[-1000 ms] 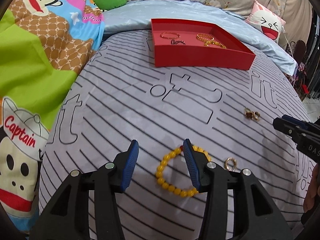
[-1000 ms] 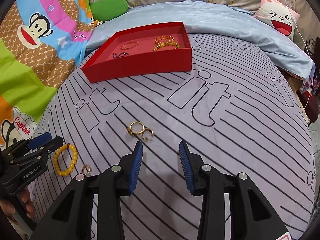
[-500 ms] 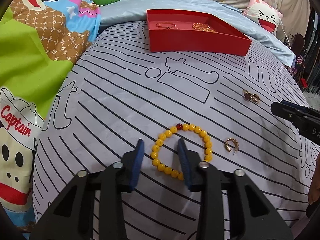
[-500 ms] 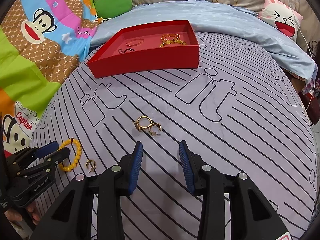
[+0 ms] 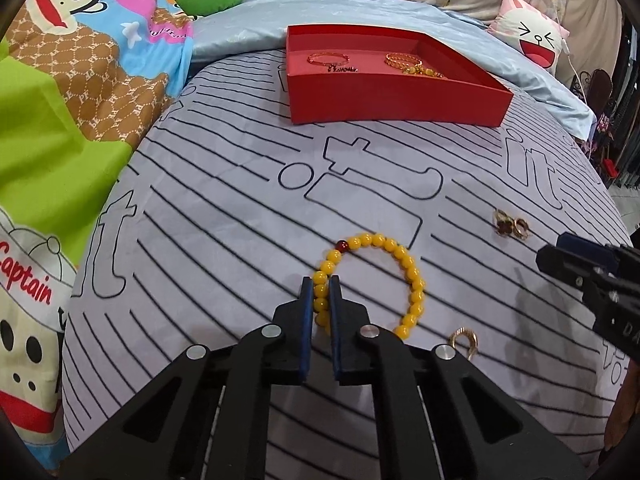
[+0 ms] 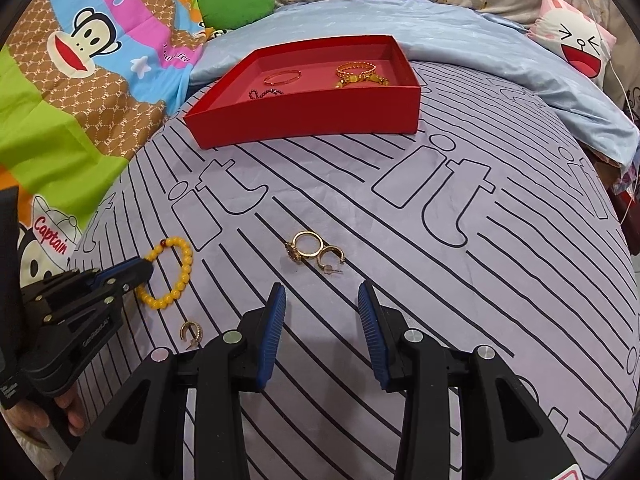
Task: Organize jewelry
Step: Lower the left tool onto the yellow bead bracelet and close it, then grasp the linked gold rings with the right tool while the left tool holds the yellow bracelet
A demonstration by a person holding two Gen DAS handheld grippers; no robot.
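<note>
A yellow bead bracelet (image 5: pixel 404 264) with one red bead lies on the striped bedsheet. My left gripper (image 5: pixel 321 300) is shut on its left side; it also shows in the right wrist view (image 6: pixel 140 274) on the bracelet (image 6: pixel 182 276). A gold hoop earring (image 5: pixel 464 339) lies to the bracelet's right, also in the right wrist view (image 6: pixel 190 330). A gold ring and earring (image 6: pixel 314 250) lie just ahead of my right gripper (image 6: pixel 322 304), which is open and empty. The red tray (image 6: pixel 312 114) at the far side holds gold bracelets (image 6: pixel 356 70) and a dark chain.
A colourful cartoon blanket (image 5: pixel 60 120) covers the left side. A pale blue quilt (image 6: pixel 480 48) and a cat-face cushion (image 6: pixel 580 40) lie behind the tray. The bed drops off at the right edge.
My left gripper has closed from wide open onto the yellow bracelet's left side. My right gripper has stayed open and has come slightly closer to the ring and earring.
</note>
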